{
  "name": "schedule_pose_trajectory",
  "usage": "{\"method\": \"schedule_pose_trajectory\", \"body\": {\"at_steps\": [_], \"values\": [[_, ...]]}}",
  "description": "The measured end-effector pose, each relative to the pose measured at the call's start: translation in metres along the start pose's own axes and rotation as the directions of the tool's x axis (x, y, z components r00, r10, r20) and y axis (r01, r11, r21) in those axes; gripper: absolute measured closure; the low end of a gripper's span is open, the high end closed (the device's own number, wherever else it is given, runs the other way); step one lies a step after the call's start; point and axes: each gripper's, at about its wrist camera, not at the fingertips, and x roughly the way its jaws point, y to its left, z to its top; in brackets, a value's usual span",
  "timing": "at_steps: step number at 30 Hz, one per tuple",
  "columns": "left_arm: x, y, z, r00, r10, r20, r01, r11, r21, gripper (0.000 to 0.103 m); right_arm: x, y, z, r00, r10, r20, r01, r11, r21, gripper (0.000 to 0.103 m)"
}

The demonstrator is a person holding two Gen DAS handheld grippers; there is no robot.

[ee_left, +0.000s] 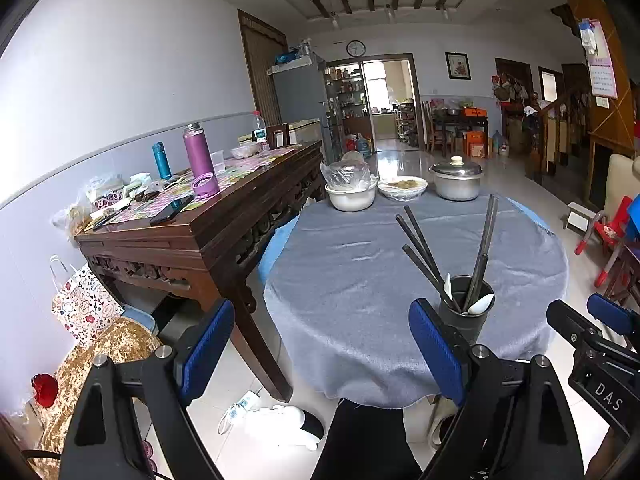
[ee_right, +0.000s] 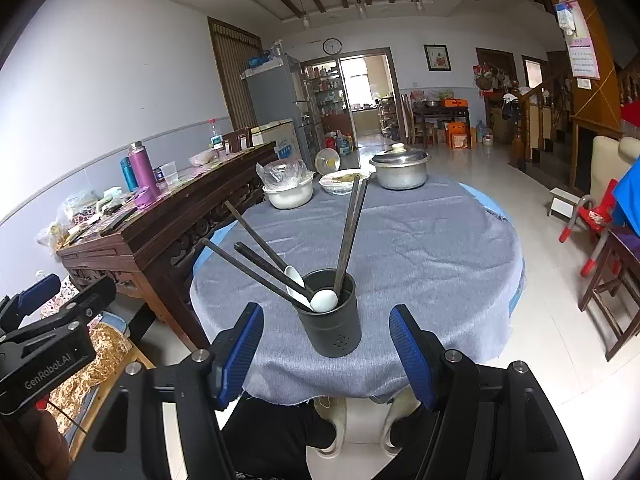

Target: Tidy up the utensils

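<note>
The lettering "GenRobot.AI" is being shown in white on the black body of the left gripper (ee_right: 60,316) where it enters the right wrist view from the left edge, and "D.A.S" is being shown on the black housing of the right gripper (ee_left: 600,320) at the right edge of the left wrist view. On the far wall a round clock (ee_left: 355,48) is being displayed, but its figures are too small to be read, and the print on the wall calendar (ee_right: 584,56) cannot be made out either.

Both grippers are being held low at the near edge of the round table (ee_right: 420,248), angled downward and pointed across its grey cloth. The left gripper's jaws are being kept wide apart with nothing between the blue pads. The right gripper's jaws are likewise being held apart and empty, its blue fingers (ee_right: 408,356) being set to either side of the line toward the black utensil holder (ee_right: 330,328), which is standing upright on the cloth just beyond them and is not being touched.

Inside the holder, dark chopsticks (ee_right: 352,232) are being fanned outward, three to the left and a pair rising nearly straight, and two white spoons (ee_right: 324,300) are being propped against its rim.
</note>
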Motion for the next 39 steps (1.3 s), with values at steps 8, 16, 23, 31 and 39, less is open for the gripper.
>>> {"method": "schedule_pose_trajectory", "body": {"at_steps": [8, 16, 23, 31, 39], "values": [[0.002, 0.004, 0.000, 1.000, -0.007, 0.000, 0.007, 1.000, -0.012, 0.014, 0.001, 0.004, 0.000, 1.000, -0.001, -0.004, 0.001, 1.000, -0.007, 0.034], [0.005, 0.009, -0.002, 1.000, -0.002, -0.007, 0.002, 0.999, -0.034, 0.014, 0.001, 0.008, -0.002, 1.000, -0.001, -0.003, 0.001, 1.000, -0.015, 0.034], [0.005, 0.013, -0.007, 1.000, -0.004, -0.007, 0.004, 0.999, -0.044, 0.014, -0.001, 0.011, -0.003, 1.000, -0.006, 0.004, 0.006, 1.000, -0.024, 0.034], [0.006, 0.015, -0.009, 1.000, -0.006, -0.007, 0.005, 0.999, -0.049, 0.014, -0.002, 0.015, -0.003, 1.000, -0.010, 0.004, 0.010, 0.999, -0.038, 0.034], [0.007, 0.018, -0.011, 1.000, -0.012, -0.006, 0.011, 0.998, -0.055, 0.014, -0.002, 0.020, -0.005, 1.000, -0.018, 0.011, 0.018, 0.999, -0.048, 0.034]]}}
